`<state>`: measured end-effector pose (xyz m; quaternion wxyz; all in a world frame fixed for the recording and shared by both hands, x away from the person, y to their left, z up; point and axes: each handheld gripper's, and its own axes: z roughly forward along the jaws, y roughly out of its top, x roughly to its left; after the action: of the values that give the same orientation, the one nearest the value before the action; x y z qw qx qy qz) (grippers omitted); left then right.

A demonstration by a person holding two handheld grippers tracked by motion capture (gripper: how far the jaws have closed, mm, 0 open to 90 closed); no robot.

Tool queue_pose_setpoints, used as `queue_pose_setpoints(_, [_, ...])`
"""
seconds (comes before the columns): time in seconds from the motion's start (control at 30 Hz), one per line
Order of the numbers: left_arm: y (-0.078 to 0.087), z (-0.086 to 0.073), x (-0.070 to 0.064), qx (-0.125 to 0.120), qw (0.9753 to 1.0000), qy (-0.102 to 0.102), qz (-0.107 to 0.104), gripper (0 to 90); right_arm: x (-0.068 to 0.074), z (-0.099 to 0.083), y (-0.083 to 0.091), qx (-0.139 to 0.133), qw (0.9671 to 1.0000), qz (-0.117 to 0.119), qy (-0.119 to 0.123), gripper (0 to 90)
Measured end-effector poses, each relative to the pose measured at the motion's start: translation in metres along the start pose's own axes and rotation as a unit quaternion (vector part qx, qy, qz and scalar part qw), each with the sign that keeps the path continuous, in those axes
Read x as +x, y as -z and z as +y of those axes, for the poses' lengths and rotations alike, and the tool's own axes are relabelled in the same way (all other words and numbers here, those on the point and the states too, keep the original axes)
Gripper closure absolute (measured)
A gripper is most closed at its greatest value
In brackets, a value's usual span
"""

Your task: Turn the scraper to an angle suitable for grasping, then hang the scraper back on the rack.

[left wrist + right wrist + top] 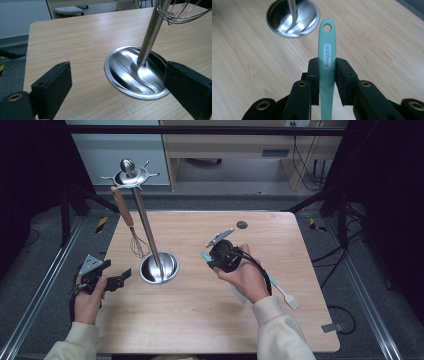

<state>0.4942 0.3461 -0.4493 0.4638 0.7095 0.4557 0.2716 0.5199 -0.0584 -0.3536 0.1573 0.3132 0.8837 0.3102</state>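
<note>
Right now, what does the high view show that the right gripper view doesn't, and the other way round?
High view alone: the whisk hanging from the rack top, the left gripper open beside the base, and the brush's white bristle end past the person's right hand.

Right gripper view alone: the hole at the handle's tip and the lettering on it, with the jaws pressed against both sides.

Both: the teal brush in the right gripper, the steel base, the table.

This looks like a lab or test room: a bare wooden table (210,320) stands inside a black metal frame (200,130) on grey carpet, floor rails (35,290) alongside, loose cables (345,315) at right, plain cabinets (225,145) beyond.
</note>
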Motion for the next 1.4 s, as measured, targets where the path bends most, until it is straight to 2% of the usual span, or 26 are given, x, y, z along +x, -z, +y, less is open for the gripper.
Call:
queue_pose_setpoints(0.17, [0.000,0.000,0.000,0.000,1.0000,0.000,-0.001,7.7,0.007,0.011,0.001,-0.022,0.9998,0.001,0.001,74.5])
queue_pose_setpoints(0.43, [0.000,0.000,0.000,0.000,1.0000,0.000,-0.002,7.7,0.011,0.019,0.004,-0.041,0.9991,0.004,-0.005,74.5])
queue_pose_setpoints(0.93, [0.000,0.000,0.000,0.000,1.0000,0.000,-0.003,7.6,0.019,0.035,0.016,-0.090,0.9959,0.006,-0.007,74.5])
queue_pose_setpoints(1.27, [0.001,0.000,0.000,-0.001,1.0000,-0.001,-0.003,7.7,0.026,0.049,0.027,-0.141,0.9899,-0.001,-0.020,74.5])
queue_pose_setpoints(1.4, [0.001,0.000,0.000,-0.002,1.0000,0.000,-0.003,7.7,0.031,0.057,0.031,-0.164,0.9862,-0.003,-0.024,74.5])
